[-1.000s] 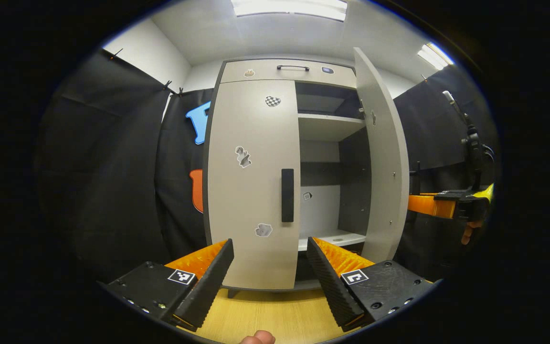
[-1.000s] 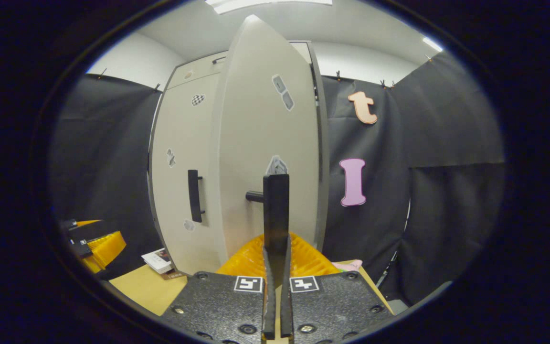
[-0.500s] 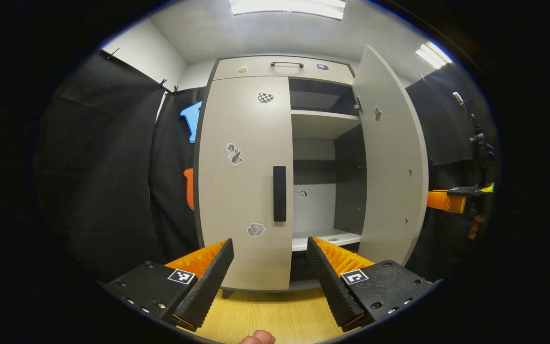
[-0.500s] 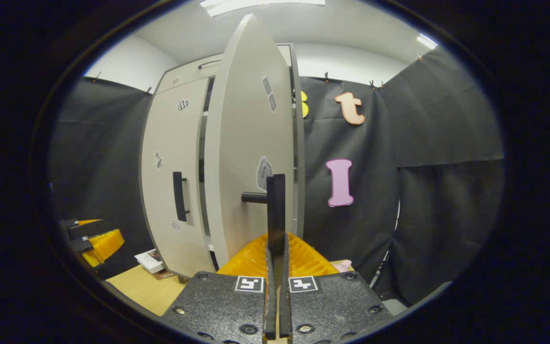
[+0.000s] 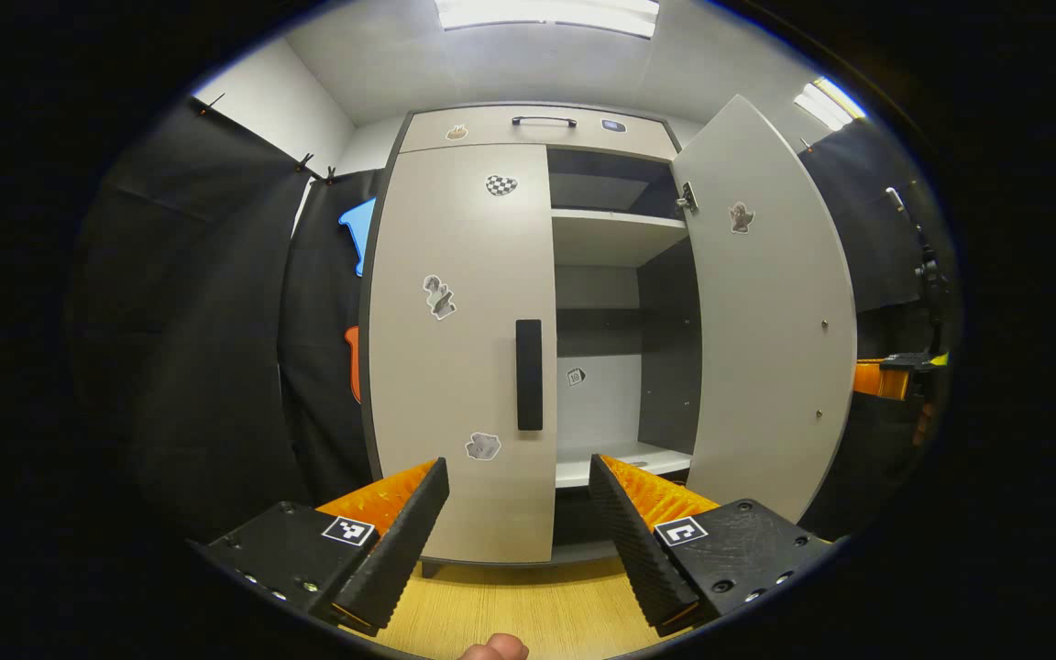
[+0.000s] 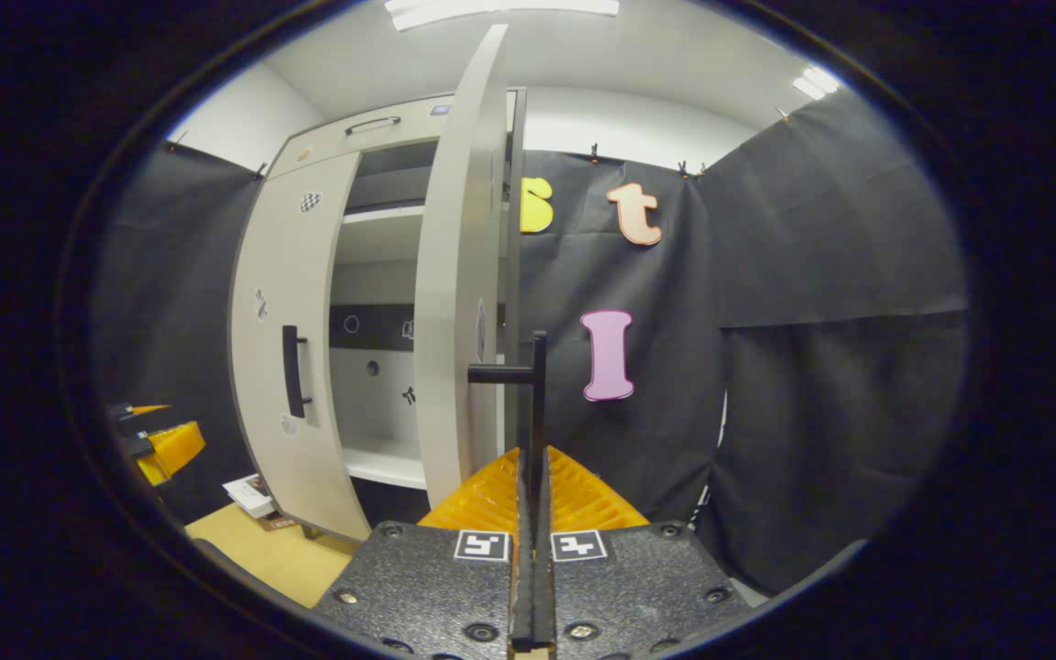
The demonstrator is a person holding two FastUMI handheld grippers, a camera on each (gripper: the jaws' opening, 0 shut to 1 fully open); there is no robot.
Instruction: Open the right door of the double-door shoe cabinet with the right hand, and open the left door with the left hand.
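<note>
**Right door open, left door still to do**

The right door (image 5: 766, 312) of the cabinet (image 5: 528, 124) stands swung well out — roughly square to the front in the right gripper view, where it shows nearly edge-on. The right claw (image 6: 533, 477) is clenched on that door's handle (image 6: 537, 394), both fingers pressed against the bar. By my reading the first half of the task is done or all but done.

The left door (image 5: 459, 348) is shut, flush with the cabinet front, its handle (image 5: 529, 374) untouched. The left claw (image 5: 519, 513) is spread wide and grasps nothing; it hangs in front of that door, short of the handle. What is left is to close on the handle and pull.

Counts — two doors, one open and one shut; two door handles, plus a third handle on the top drawer (image 5: 544, 120); two shelves (image 5: 615, 225) seen in the open half; four stickers on the left door's face.
</note>
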